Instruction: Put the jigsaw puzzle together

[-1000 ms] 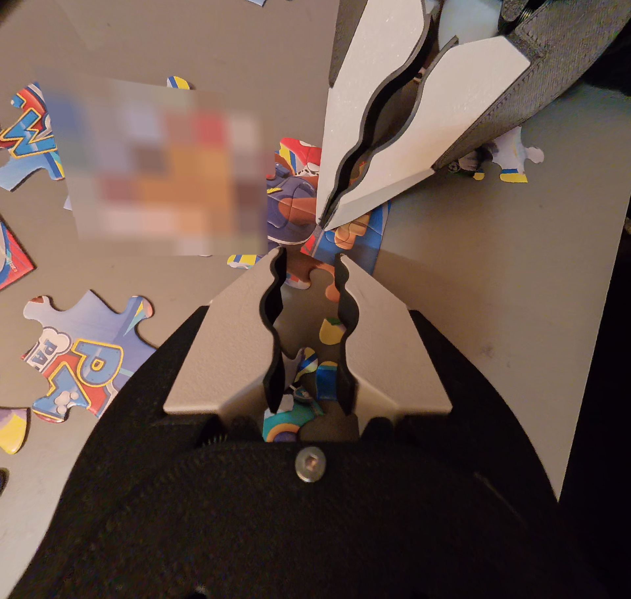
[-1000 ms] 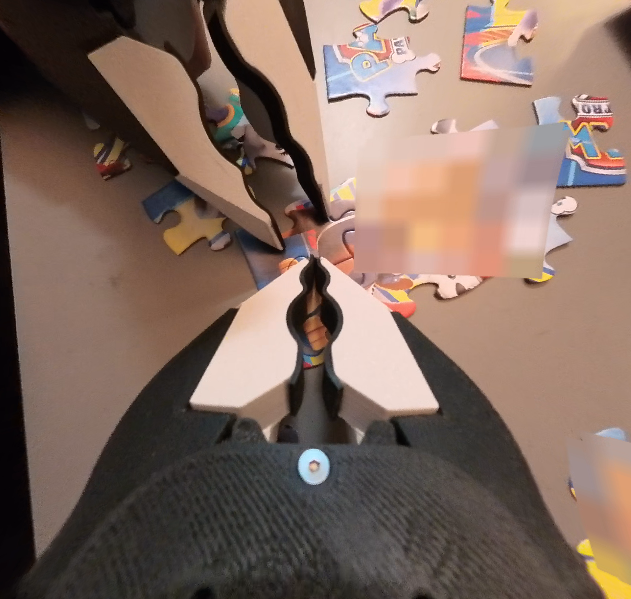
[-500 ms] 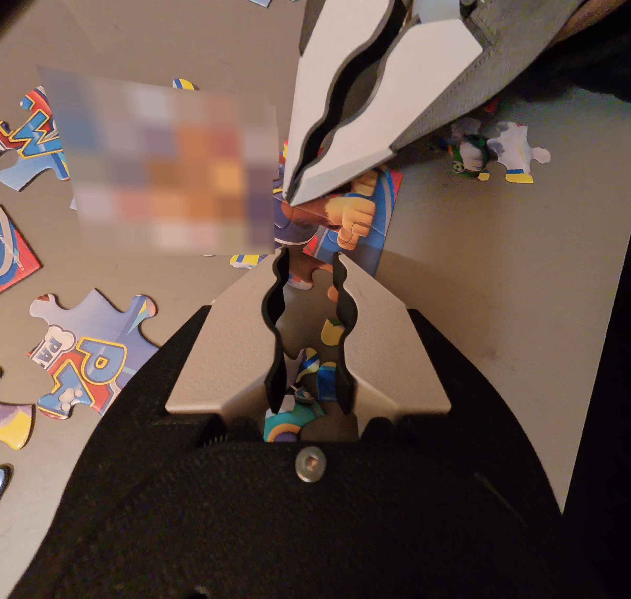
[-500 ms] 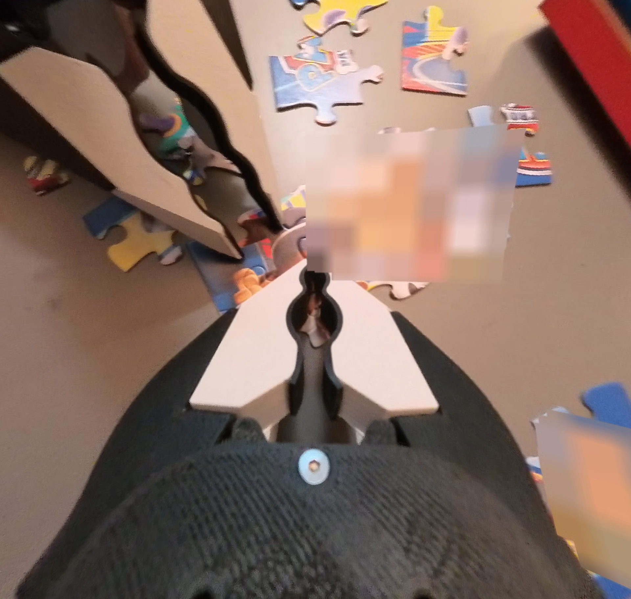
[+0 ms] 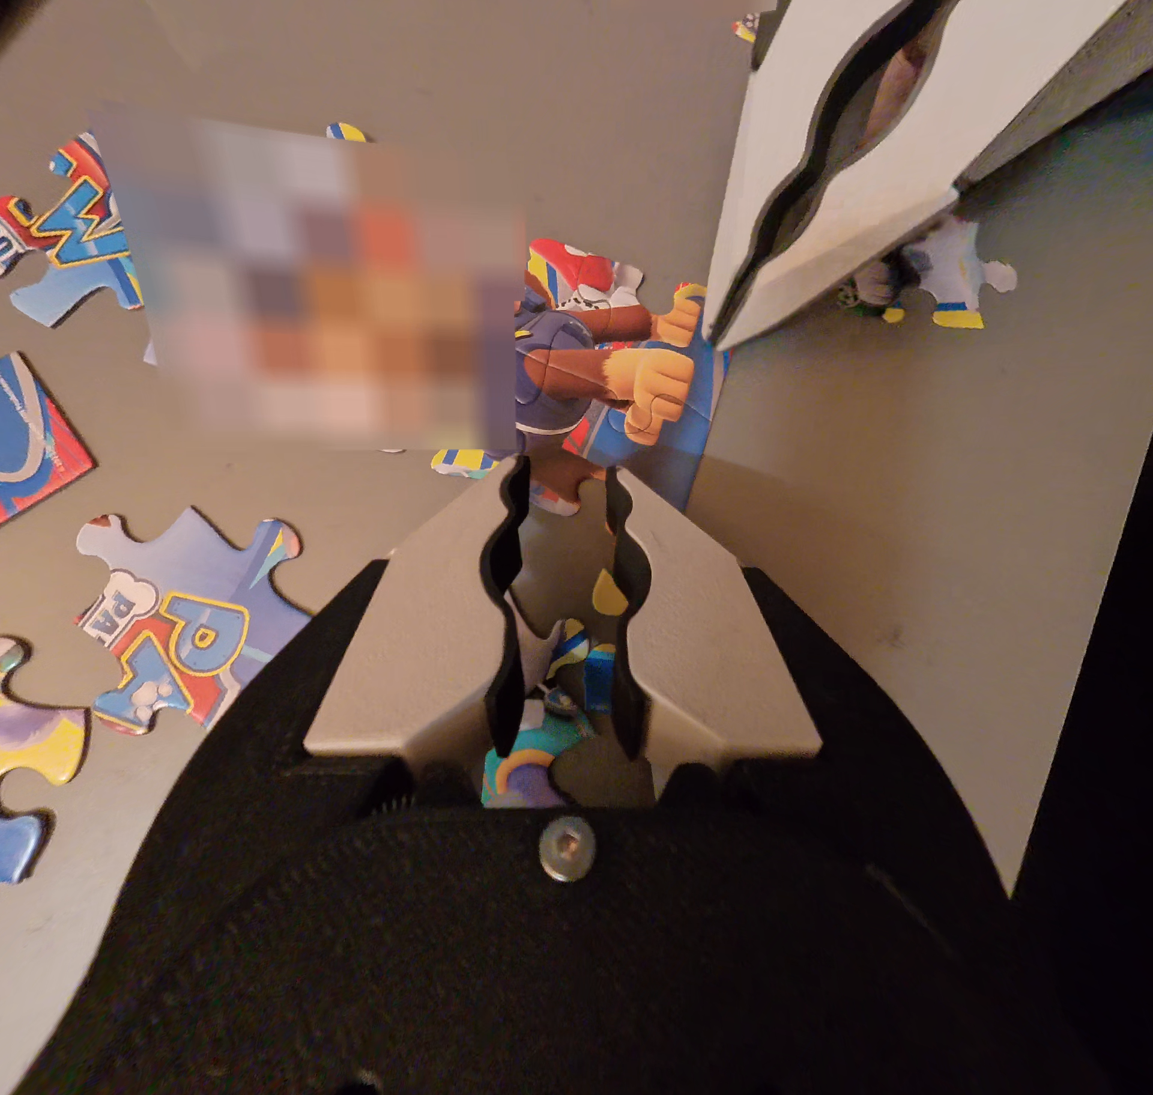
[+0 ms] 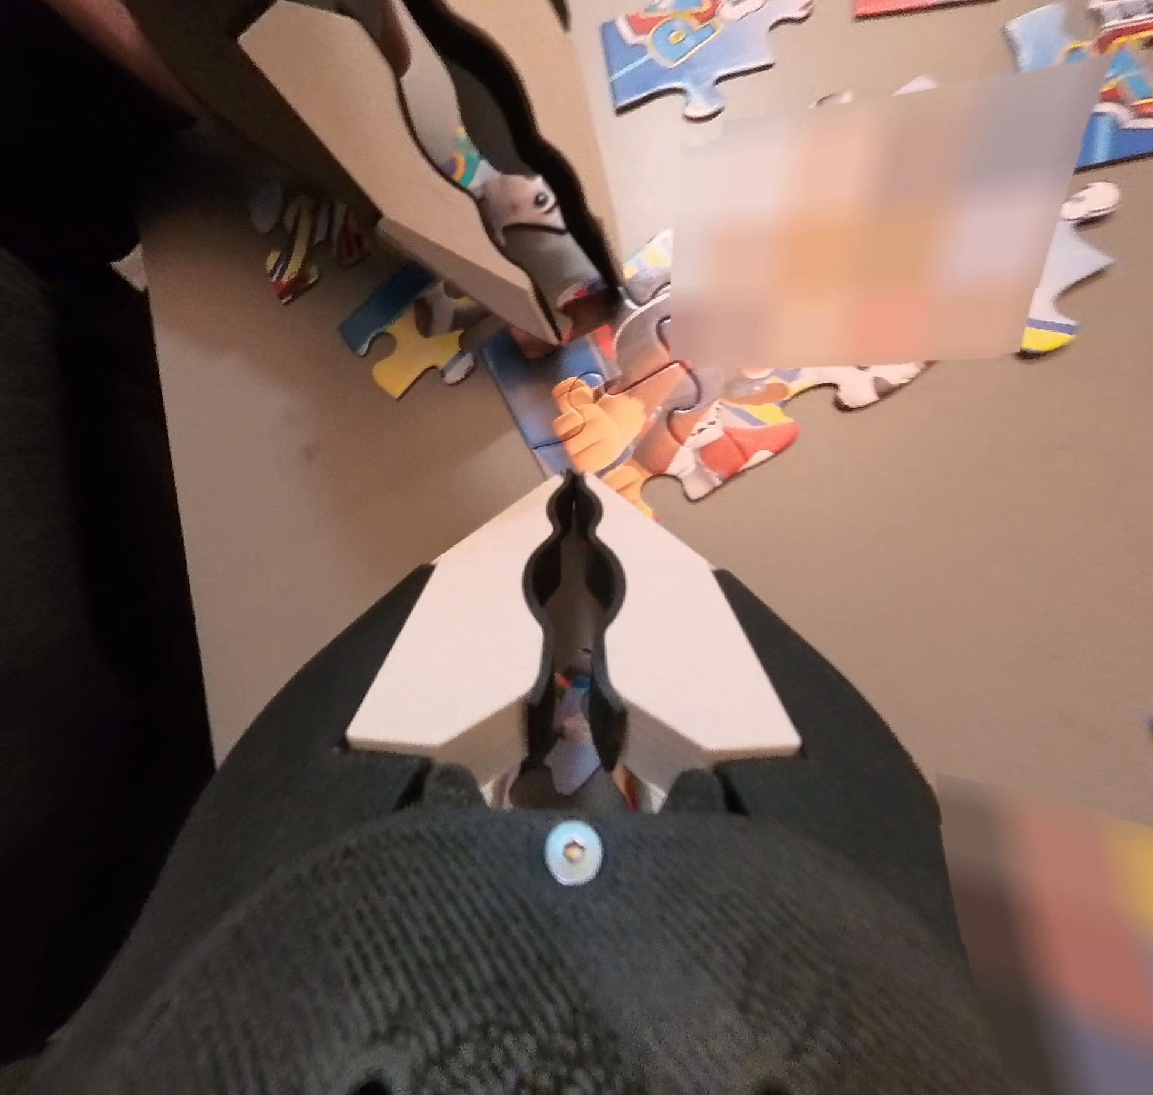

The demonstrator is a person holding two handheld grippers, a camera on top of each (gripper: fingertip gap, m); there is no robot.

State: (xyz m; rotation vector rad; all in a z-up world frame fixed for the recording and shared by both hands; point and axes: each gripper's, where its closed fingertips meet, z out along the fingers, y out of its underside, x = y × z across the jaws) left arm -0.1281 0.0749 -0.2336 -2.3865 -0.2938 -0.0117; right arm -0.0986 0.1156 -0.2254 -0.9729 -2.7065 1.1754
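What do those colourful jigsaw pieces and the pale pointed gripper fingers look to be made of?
Colourful jigsaw pieces: probably printed cardboard, slightly glossy; thin flat die-cut edges, light sheen.
Pale pointed gripper fingers: seemingly rigid plastic, matte beige, with sharp moulded facets; their wavy black inner pads look rubbery, though that is uncertain.

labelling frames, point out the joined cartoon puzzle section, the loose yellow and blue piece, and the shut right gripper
joined cartoon puzzle section (image 5: 649, 378), left wrist view, orange fist.
loose yellow and blue piece (image 6: 405, 347), right wrist view, yellow middle.
shut right gripper (image 6: 574, 484), right wrist view, between fingertips.
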